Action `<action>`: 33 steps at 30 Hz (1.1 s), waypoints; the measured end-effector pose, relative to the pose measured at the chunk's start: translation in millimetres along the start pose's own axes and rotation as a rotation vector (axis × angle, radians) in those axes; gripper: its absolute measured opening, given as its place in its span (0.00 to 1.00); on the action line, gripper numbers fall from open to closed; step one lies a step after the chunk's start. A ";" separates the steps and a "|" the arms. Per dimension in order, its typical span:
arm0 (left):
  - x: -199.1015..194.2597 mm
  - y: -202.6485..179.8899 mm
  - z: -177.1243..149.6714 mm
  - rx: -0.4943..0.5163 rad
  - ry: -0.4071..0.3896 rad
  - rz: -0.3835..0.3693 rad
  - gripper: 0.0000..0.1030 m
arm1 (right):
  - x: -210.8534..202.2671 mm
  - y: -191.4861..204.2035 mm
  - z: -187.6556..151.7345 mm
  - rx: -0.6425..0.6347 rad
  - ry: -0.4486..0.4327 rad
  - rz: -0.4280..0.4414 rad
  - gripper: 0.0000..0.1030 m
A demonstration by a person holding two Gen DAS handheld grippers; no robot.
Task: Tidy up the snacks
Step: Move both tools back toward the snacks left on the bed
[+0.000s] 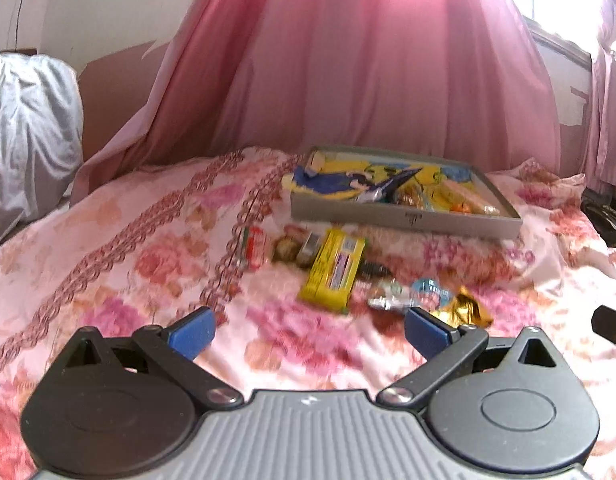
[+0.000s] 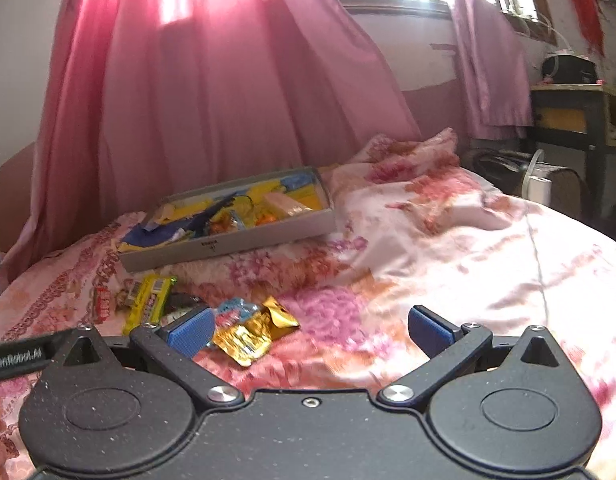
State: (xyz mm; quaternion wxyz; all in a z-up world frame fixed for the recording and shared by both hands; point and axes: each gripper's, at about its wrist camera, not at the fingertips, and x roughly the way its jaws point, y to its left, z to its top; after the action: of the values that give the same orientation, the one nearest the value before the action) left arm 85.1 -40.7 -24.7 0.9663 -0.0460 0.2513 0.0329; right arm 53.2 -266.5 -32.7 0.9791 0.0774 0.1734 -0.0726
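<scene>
Fingers of both grippers are spread wide and hold nothing; each hovers low over a bed point(image 1: 108, 240) covered in a pink flowered sheet. At the far side of the bed, in front of a pink curtain point(image 1: 347, 80), sits a shallow grey box point(image 1: 403, 222) already holding several wrapped snacks. Between the box and the grippers lies a loose cluster of snacks on the sheet. Biggest is a yellow bar point(image 1: 333, 270), its long axis running away from the fingers toward the box. Nearer lies a crumpled gold wrapper point(image 2: 252, 332), with a small blue-and-white sweet point(image 2: 234, 312) touching it.

The right gripper point(image 2: 308, 330) looks nearer the gold wrapper (just ahead of its left fingertip, left of the gap). From the left gripper point(image 1: 308, 330) the same wrapper lies just beyond the right fingertip. A slight shift left would probably centre the right fingers on it.
</scene>
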 end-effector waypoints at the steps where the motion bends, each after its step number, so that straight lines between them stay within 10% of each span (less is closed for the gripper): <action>1: -0.8 2.5 -3.2 -0.006 0.009 -0.002 0.99 | -3.0 1.0 -0.9 -0.003 0.005 -0.007 0.99; 24: 16.6 -4.5 -1.0 0.020 0.052 -0.014 0.99 | 23.3 2.5 2.8 0.009 0.197 0.062 0.99; 33: 54.4 -7.5 24.1 0.074 0.083 -0.077 0.99 | 59.2 20.3 19.2 -0.203 0.179 0.155 0.99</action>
State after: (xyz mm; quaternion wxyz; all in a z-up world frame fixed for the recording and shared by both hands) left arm 144.8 -43.5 -29.8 0.9566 -0.0210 0.2904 -0.0156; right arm 117.9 -256.9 -33.0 0.9652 -0.0027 0.2599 0.0284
